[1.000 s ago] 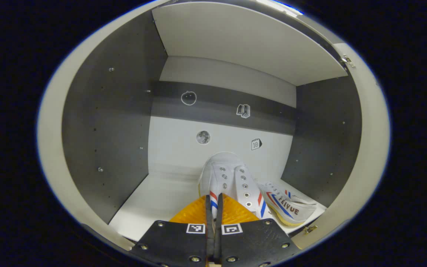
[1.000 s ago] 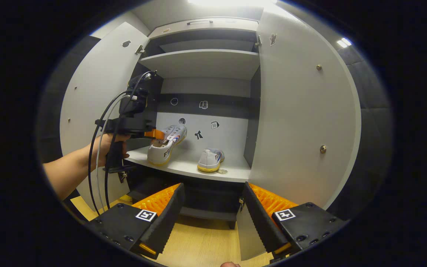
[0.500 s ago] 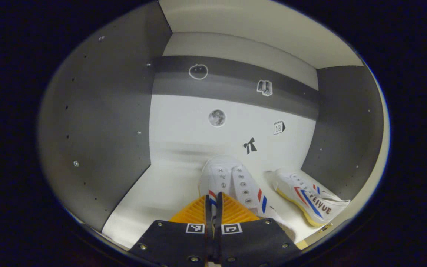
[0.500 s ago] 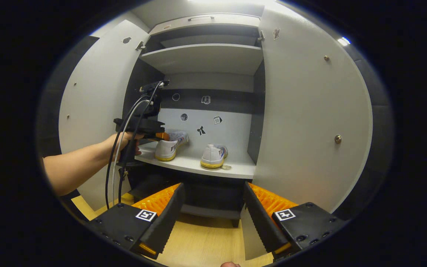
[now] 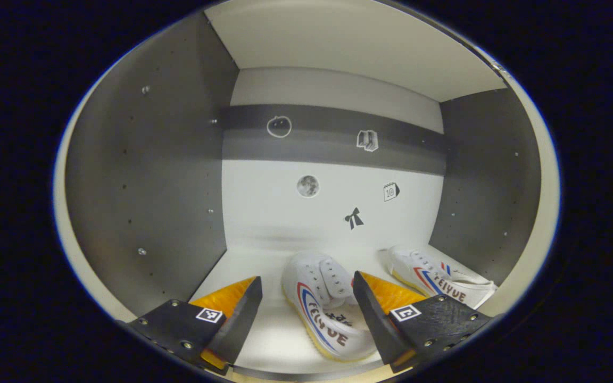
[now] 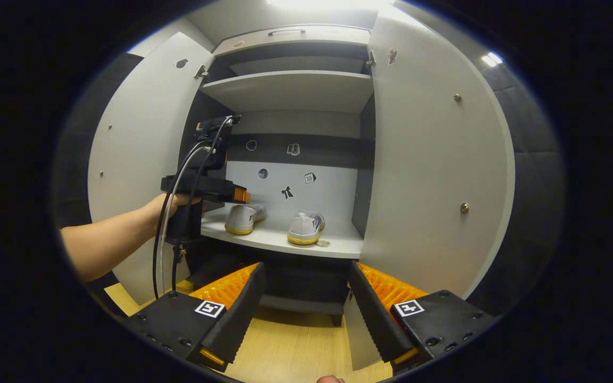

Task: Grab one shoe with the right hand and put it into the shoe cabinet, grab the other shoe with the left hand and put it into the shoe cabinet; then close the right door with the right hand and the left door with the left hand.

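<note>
Both white canvas sneakers lie on the shoe cabinet's middle shelf (image 5: 242, 266). In the left gripper view, the left sneaker (image 5: 323, 306) sits at 6 o'clock, toe toward the back panel, its striped side and yellow sole edge turned toward the camera. The right sneaker (image 5: 442, 276) lies at 4 o'clock, near the dark right wall, apart from its mate.

The left gripper (image 5: 306, 308) has its fingers spread wide; the sneaker shows in the gap between them, and neither finger appears to press on it, so it looks released. The right gripper (image 6: 304, 298), seen in the right gripper view, is also wide open and holds nothing, standing back from the cabinet over the wooden floor (image 6: 296, 351).

By my reading, the placing of both shoes is done. What is left is to draw the left gripper out and then shut the two doors, neither of which has been swung in.

The right gripper view gives what the other lacks: the left door (image 6: 136, 149) at 9 o'clock and the right door (image 6: 434, 159) at 3 o'clock, both standing open, the upper shelf (image 6: 290, 88), and a person's forearm (image 6: 107, 244) carrying the left gripper into the opening. The left gripper view offers the stickers (image 5: 354, 218) on the back panel and the shoes' lacing up close.
</note>
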### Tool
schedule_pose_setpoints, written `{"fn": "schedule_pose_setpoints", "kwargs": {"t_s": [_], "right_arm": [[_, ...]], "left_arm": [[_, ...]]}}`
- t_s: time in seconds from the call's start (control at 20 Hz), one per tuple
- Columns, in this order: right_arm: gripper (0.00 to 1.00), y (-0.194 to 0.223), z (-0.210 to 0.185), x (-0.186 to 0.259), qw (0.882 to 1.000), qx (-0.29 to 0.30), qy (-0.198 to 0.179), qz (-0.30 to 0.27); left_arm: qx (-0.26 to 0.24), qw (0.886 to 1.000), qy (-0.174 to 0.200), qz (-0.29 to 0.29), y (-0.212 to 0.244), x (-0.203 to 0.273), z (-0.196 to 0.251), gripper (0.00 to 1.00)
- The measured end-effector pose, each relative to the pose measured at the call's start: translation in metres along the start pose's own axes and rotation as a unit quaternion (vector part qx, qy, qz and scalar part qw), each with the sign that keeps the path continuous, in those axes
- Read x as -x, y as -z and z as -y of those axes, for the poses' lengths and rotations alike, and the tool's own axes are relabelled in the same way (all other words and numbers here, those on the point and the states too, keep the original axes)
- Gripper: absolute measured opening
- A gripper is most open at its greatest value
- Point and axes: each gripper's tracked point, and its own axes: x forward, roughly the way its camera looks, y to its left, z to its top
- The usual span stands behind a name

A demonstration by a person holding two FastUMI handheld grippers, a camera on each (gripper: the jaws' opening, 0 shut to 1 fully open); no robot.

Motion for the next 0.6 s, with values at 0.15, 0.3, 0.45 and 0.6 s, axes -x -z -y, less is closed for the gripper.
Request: {"fn": "schedule_pose_setpoints", "kwargs": {"t_s": [0.15, 0.3, 0.45, 0.6], "right_arm": [[0.96, -0.01, 0.003, 0.013, 1.0, -0.003, 0.006, 0.012], [0.99, -0.017, 0.005, 0.028, 1.0, -0.004, 0.009, 0.022], [0.99, -0.021, 0.004, 0.043, 1.0, -0.008, 0.009, 0.028], [0.99, -0.03, 0.003, 0.058, 0.999, -0.012, 0.01, 0.038]], "left_arm": [[-0.013, 0.999, 0.002, 0.029, -0.016, 0.045, 0.01, 0.97], [-0.017, 0.999, 0.001, 0.049, -0.03, 0.095, 0.016, 0.97], [-0.024, 0.997, 0.008, 0.076, -0.043, 0.147, 0.022, 0.98], [-0.029, 0.994, 0.005, 0.102, -0.048, 0.203, 0.023, 0.98]]}}
